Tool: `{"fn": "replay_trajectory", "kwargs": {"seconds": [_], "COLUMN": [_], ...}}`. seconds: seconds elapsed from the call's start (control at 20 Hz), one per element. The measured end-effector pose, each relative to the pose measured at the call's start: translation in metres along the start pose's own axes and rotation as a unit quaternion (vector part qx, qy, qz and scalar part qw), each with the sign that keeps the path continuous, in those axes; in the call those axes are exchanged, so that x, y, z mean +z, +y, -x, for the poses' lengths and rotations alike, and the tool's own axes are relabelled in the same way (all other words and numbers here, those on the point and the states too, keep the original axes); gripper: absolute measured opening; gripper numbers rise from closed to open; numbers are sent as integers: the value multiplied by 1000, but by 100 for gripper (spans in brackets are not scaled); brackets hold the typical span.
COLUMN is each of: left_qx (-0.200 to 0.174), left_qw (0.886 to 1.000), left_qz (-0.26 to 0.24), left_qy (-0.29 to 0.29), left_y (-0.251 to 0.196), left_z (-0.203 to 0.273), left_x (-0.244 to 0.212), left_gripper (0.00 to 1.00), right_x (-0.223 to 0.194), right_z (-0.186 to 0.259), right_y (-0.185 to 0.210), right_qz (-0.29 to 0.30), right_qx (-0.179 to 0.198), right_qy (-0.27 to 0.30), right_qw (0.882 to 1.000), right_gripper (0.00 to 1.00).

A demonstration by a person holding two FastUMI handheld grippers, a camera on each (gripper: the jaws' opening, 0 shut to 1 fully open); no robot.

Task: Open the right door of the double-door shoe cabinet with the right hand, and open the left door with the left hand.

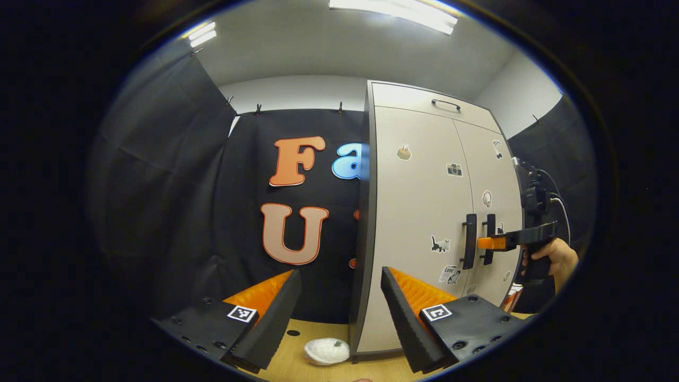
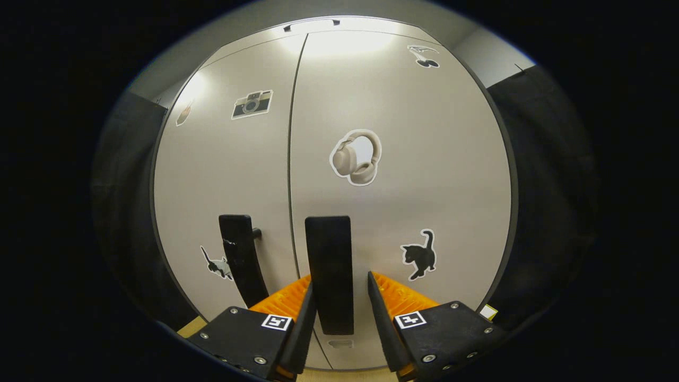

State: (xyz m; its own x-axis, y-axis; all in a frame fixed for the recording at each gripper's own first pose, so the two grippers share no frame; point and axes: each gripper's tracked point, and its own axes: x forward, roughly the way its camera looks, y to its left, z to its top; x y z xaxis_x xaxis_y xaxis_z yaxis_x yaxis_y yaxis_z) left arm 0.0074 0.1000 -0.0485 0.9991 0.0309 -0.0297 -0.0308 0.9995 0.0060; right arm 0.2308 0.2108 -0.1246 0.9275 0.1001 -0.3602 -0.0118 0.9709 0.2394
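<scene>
Black cloth hangs around the booth, and a pale cabinet (image 1: 424,212) stands on a wooden worktop (image 1: 286,366), both doors shut.

Right tool (image 2: 339,302) is up close against the right door (image 2: 403,185). Its fingers (image 2: 297,313) sit on either side of the right handle (image 2: 330,273), a dark upright bar; a narrow gap shows on the right side, so I cannot tell whether both fingers press on it. From the left gripper view the right tool (image 1: 490,243) reaches in level from the right, held by a hand (image 1: 557,260).

Left handle (image 2: 241,260) stands just beside, past the door seam, on the left door (image 1: 414,228).

Left tool (image 1: 339,307) hangs back off the cabinet's left corner, spread wide and holding nothing, well apart from the handles. Below it a small white round thing (image 1: 327,350) lies on the worktop.

Stickers dot the doors: camera (image 2: 252,104), headphones (image 2: 356,157), cats (image 2: 420,254). One low sticker (image 1: 450,274) carries writing too small to read.
</scene>
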Motion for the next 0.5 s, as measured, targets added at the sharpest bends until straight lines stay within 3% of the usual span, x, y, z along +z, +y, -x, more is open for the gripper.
{"fn": "replay_trajectory", "kwargs": {"seconds": [0.15, 0.3, 0.5], "left_qx": [2, 0, -1], "left_qw": [1000, 1000, 1000], "left_qz": [-1, 2, 2], "left_qy": [4, 7, 8], "left_y": [0, -3, -8], "left_z": [0, 2, 8], "left_x": [-1, -1, 3], "left_gripper": [97, 97, 97], "right_x": [1, -2, -3], "right_z": [0, 0, 2], "right_y": [5, 7, 8], "right_qz": [4, -4, -19], "right_qx": [-1, -4, 17], "right_qy": [3, 9, 20], "right_qw": [1000, 1000, 999], "right_gripper": [53, 35, 22]}}
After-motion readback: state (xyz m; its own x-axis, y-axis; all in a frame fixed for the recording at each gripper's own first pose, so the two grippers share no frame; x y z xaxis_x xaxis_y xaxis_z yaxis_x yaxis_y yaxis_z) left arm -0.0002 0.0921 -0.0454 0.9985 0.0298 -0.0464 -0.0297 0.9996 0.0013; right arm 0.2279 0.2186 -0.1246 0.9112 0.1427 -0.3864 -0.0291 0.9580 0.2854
